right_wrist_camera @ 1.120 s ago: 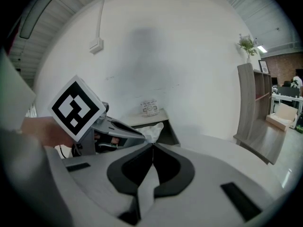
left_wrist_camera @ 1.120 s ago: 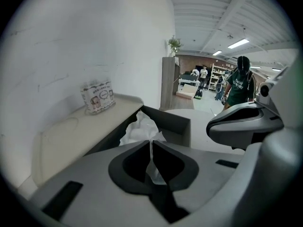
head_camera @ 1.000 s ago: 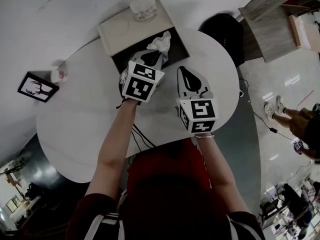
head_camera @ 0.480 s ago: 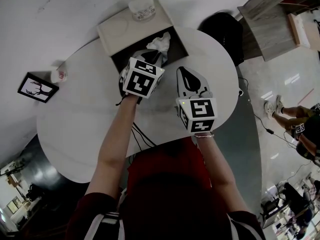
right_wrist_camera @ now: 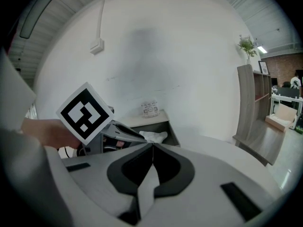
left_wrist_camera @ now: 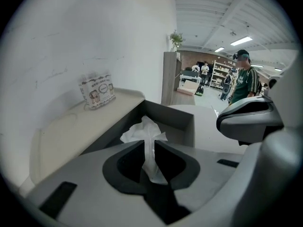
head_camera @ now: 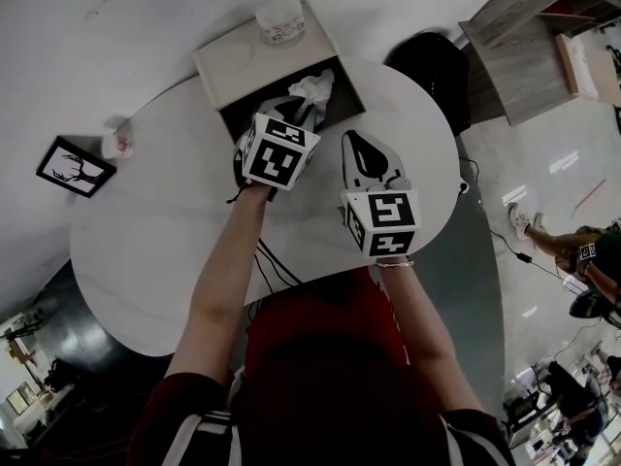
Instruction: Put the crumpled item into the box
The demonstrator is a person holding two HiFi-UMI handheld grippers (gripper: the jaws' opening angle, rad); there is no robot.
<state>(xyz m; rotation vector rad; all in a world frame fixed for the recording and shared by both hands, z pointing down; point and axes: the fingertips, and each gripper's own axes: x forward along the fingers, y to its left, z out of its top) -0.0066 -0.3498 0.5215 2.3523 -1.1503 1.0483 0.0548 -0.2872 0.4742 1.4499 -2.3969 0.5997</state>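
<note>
A crumpled white tissue [head_camera: 312, 87] [left_wrist_camera: 144, 134] [right_wrist_camera: 152, 136] is pinched between the jaws of my left gripper [head_camera: 296, 108] [left_wrist_camera: 149, 148], which is shut on it. The tissue hangs over the dark inside of the open box [head_camera: 345, 82] [left_wrist_camera: 182, 122] at the table's far edge. The box's flat lid [head_camera: 233, 58] [left_wrist_camera: 71, 131] lies open to the left. My right gripper [head_camera: 367, 151] [right_wrist_camera: 151, 148] rests just right of the left one, over the white table [head_camera: 165, 221], shut with nothing between its jaws.
A small clear jar [head_camera: 278, 17] [left_wrist_camera: 97, 91] [right_wrist_camera: 150, 109] stands on the far end of the lid. A framed deer picture [head_camera: 74, 166] and a small cup [head_camera: 117, 144] sit at the table's left. A black cable [head_camera: 277, 265] crosses near the front edge. A person [left_wrist_camera: 244, 82] stands beyond.
My left gripper has edged slightly forward and right with the tissue, further over the box opening. The right gripper has stayed put.
</note>
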